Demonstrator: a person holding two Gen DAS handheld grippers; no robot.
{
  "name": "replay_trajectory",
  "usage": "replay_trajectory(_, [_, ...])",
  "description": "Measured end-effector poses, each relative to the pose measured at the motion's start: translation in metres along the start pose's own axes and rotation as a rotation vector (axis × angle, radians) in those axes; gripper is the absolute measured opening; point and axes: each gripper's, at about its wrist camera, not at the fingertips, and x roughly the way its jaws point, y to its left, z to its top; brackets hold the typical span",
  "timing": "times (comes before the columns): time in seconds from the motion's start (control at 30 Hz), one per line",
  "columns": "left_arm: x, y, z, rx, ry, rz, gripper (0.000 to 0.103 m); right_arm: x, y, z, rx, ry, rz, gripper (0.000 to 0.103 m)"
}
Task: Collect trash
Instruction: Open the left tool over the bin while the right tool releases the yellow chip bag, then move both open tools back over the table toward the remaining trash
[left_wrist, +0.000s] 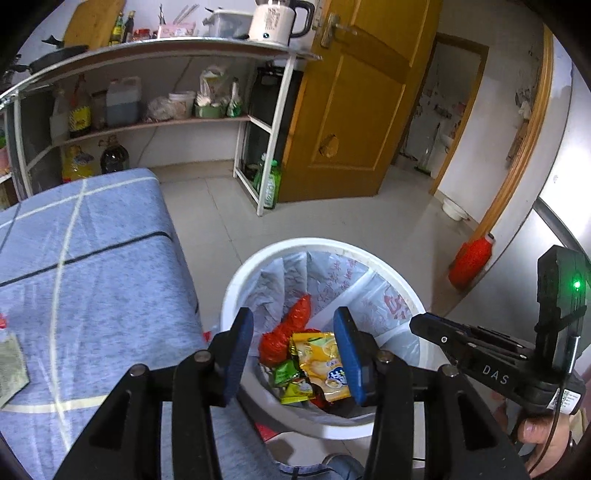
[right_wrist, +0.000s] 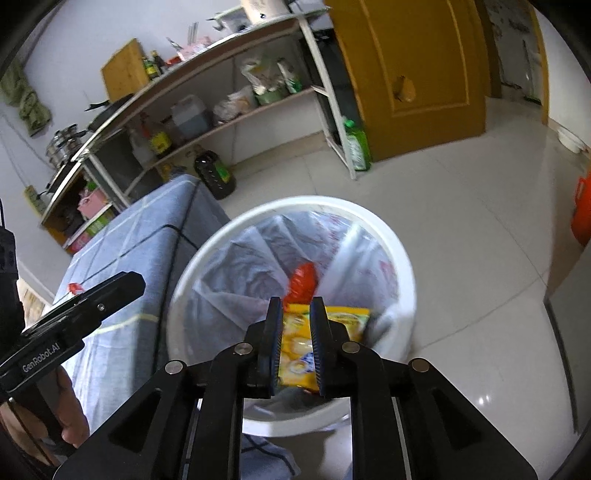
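Both grippers hang over the white bin (left_wrist: 236, 280), which stands on the floor just off the corner of the blue-covered bed (left_wrist: 92, 258); the yellow wrapper (left_wrist: 325, 363) lies in the liner on the red bag (left_wrist: 291, 328) and small green packets (left_wrist: 286, 373). Left gripper (left_wrist: 293, 354): jaws spread wide, empty. Right gripper (right_wrist: 297, 347): jaws a narrow gap apart with the wrapper seen between them, apparently lying below and not pinched (blur leaves this unsure). Judgement: foil wrapper is very light, thin, crinkly and slick, so pinch a flat edge or corner.
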Motion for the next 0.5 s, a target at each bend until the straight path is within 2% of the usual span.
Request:
replay_trajectory(0.4, [-0.048,0.043,-0.013,-0.050,-0.066,0.073,0.047,-0.008,0.068,0.001,-0.146,-0.045,0.114,0.015])
replay_trajectory(0.47, [-0.056,0.052,-0.015,-0.065,-0.079,0.087,0.047,-0.007,0.078,0.000,-0.166,-0.043,0.129,0.017])
replay_trajectory(0.5, [-0.060,0.056,-0.015,-0.073,-0.085,0.093,0.047,-0.007,0.083,-0.001,-0.175,-0.042,0.136,0.020])
